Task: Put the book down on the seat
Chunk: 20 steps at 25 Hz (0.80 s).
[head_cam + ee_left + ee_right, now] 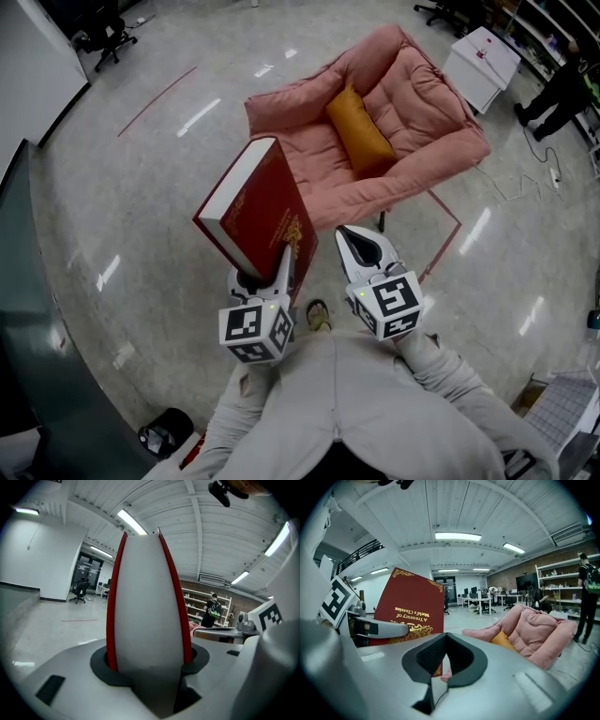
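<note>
Book [255, 208] stands clamped in left claw [266, 274], tilting up beyond its jaws.

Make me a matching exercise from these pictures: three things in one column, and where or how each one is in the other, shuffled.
Things:
1. book
2. orange cushion
3. right gripper

States:
A. lies on the pink armchair
B. jaws together, nothing in them
C. clamped in the left gripper

Pairs: 1-C, 2-A, 3-B
</note>
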Tool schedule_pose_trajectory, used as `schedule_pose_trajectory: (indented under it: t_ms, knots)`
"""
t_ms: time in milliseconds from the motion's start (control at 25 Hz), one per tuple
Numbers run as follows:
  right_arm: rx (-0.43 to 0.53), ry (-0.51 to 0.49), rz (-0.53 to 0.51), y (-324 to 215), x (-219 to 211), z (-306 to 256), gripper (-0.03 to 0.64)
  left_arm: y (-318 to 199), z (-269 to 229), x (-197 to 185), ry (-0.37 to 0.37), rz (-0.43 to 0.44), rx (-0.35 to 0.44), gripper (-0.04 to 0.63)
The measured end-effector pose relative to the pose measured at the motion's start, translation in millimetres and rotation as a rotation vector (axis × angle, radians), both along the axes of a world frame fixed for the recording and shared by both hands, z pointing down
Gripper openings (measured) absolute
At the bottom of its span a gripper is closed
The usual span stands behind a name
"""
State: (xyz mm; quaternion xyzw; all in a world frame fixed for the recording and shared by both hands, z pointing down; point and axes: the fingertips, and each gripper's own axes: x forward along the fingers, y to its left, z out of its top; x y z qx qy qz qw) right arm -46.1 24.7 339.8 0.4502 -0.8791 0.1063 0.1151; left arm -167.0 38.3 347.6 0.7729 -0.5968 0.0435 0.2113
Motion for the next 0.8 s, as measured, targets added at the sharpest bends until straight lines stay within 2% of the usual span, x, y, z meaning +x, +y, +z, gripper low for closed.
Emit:
schedule_pose_trajectory:
  t_ms: [800]
  knots:
    - [-0.051,0.013,0.026,-51.8,-0.3,17.4,0.000,-53.4,20.4,-10.9,0.007,-0.015,-0.051,0.249]
